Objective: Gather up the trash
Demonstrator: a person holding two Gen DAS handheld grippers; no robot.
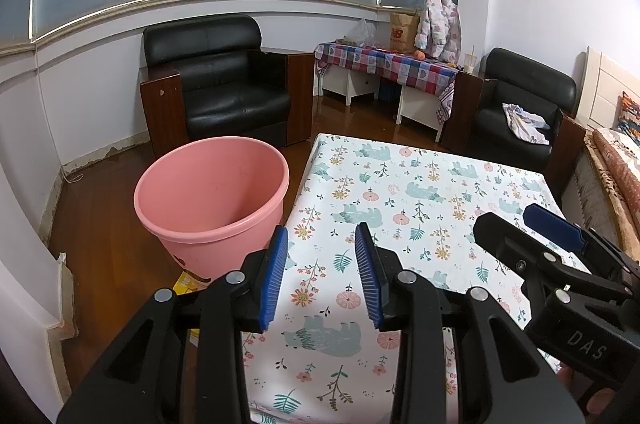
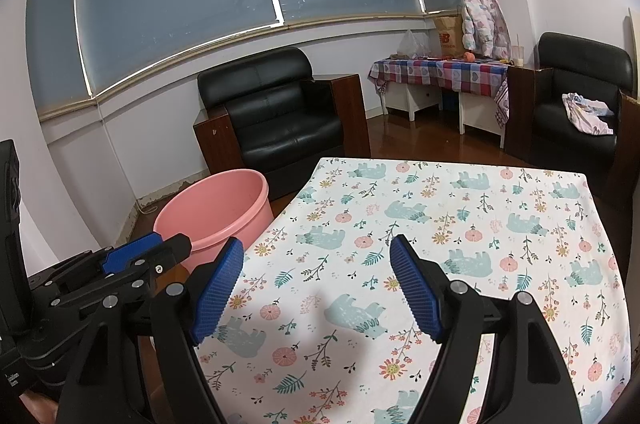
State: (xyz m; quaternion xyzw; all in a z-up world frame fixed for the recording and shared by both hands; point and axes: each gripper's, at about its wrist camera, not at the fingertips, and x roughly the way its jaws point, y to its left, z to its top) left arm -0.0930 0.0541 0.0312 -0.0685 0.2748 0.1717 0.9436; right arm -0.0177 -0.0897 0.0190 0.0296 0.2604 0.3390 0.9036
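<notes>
The left gripper (image 1: 322, 274) hangs over the near left edge of a table (image 1: 432, 184) draped in a white cloth printed with bears and flowers; its blue pads (image 1: 275, 276) stand apart with only the cloth showing between them. The right gripper (image 2: 316, 288) hovers over the same cloth nearer the middle of the near edge, its blue-padded fingers (image 2: 218, 294) spread wide and gripping nothing. In each wrist view the other gripper shows at the side, low and close by. No piece of trash can be made out on the tablecloth in either view, so there is no long axis or heading to report. A pink plastic bucket (image 1: 212, 200) stands upright on the wooden floor just beside the table's left edge, its round mouth facing up; what its inside holds cannot be told. Something yellow (image 1: 188, 282) lies on the floor at the bucket's base, mostly hidden behind the left gripper. A black leather armchair (image 1: 224, 80) sits beyond the bucket, against the wall under the window.
</notes>
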